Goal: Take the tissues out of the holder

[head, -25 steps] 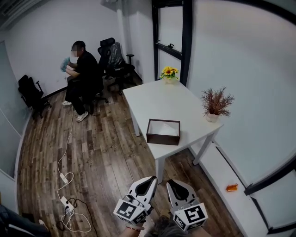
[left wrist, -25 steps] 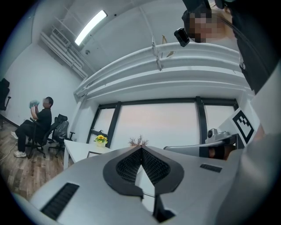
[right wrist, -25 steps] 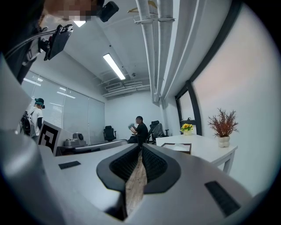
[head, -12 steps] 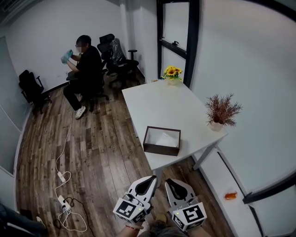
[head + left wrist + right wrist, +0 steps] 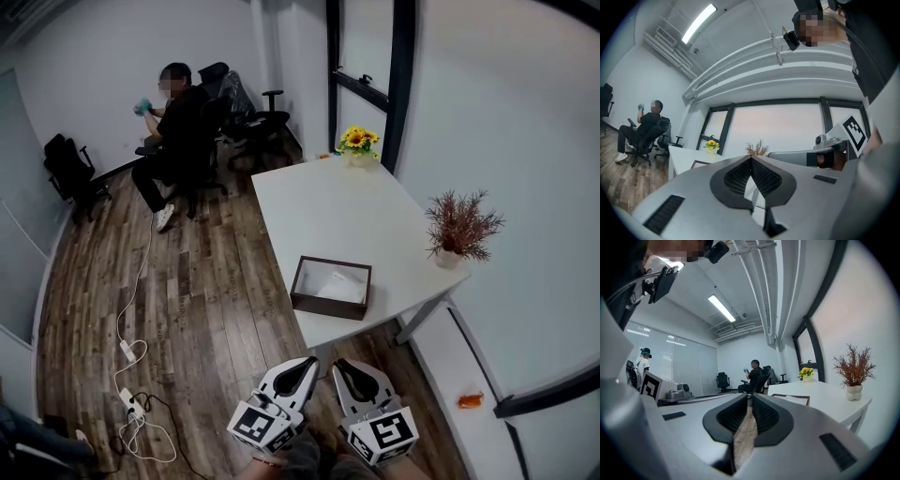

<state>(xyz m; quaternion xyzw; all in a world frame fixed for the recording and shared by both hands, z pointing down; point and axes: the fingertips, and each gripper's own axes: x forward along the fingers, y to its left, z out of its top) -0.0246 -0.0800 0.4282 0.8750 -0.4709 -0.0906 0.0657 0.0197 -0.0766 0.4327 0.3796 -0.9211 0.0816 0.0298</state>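
The tissue holder (image 5: 330,288) is a dark brown open box holding white tissues (image 5: 337,284), near the front edge of the white table (image 5: 347,211). Both grippers hang low over the floor, short of the table. My left gripper (image 5: 308,363) and my right gripper (image 5: 340,366) point toward the holder, each shut with nothing between the jaws. In the left gripper view the jaws (image 5: 751,160) meet, with the holder (image 5: 700,164) far off at the left. Beyond my right gripper's own jaws (image 5: 751,397) the holder (image 5: 795,399) lies on the table (image 5: 829,397).
A reddish plant in a white pot (image 5: 459,230) stands at the table's right edge, and yellow flowers (image 5: 356,142) at its far end. A person sits on an office chair (image 5: 178,122) at the back left. Cables and a power strip (image 5: 131,375) lie on the wooden floor.
The head view has shifted, so the table and holder sit slightly lower and further right in the picture. Both grippers stay shut at the bottom of the view. The seated person moved their hands.
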